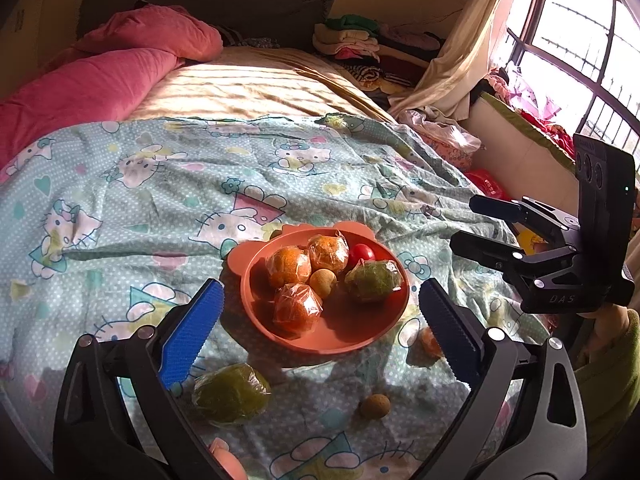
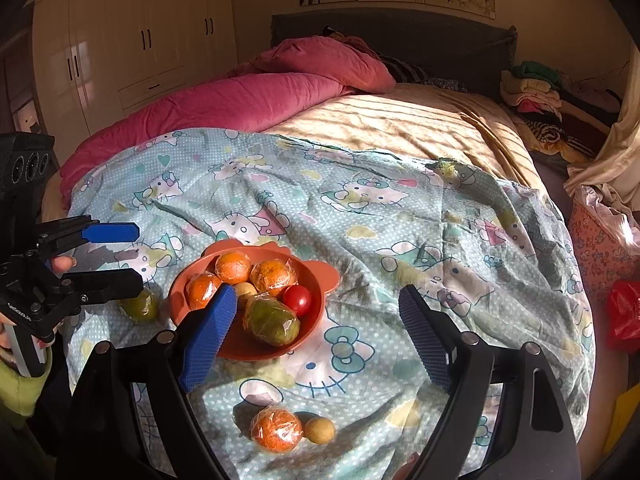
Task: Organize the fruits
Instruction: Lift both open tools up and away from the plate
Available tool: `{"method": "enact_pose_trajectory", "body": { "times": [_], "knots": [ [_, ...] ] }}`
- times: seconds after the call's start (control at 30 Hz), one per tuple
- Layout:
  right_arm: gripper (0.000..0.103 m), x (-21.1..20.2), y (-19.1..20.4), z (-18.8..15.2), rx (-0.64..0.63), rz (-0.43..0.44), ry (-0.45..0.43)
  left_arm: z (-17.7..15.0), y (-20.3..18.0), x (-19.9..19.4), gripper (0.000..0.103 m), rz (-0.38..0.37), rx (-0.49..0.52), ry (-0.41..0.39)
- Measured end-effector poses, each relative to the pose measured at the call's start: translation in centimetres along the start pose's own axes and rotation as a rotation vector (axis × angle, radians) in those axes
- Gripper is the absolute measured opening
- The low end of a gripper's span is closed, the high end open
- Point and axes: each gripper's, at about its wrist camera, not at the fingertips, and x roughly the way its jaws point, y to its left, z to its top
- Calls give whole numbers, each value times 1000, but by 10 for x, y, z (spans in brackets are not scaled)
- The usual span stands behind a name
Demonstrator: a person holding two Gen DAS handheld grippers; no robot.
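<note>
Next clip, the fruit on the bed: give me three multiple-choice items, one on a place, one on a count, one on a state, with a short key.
1. Where does the red tomato lie?
A. in the orange bowl
B. on the pink duvet
C. on the floor

2. How many fruits lie on the sheet outside the bowl?
A. one
B. three
C. six

3. How do the left gripper and the right gripper stand?
A. both open and empty
B. both shut on fruit
C. one holds the bowl

Key: A, the tomato sits among the wrapped fruit in the bowl; B, a green, an orange and a small brown one lie outside; A, the jaws stand wide with nothing between the pads.
</note>
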Motion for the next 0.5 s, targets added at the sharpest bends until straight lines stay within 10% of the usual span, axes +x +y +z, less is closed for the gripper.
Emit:
{"method": "enact_pose_trajectory", "body": {
  "times": [0.5],
  "knots": [
    [90,-19,20,-21,-19,-37,-26,-4,18,-15,93,40,-40,-13]
  ]
}}
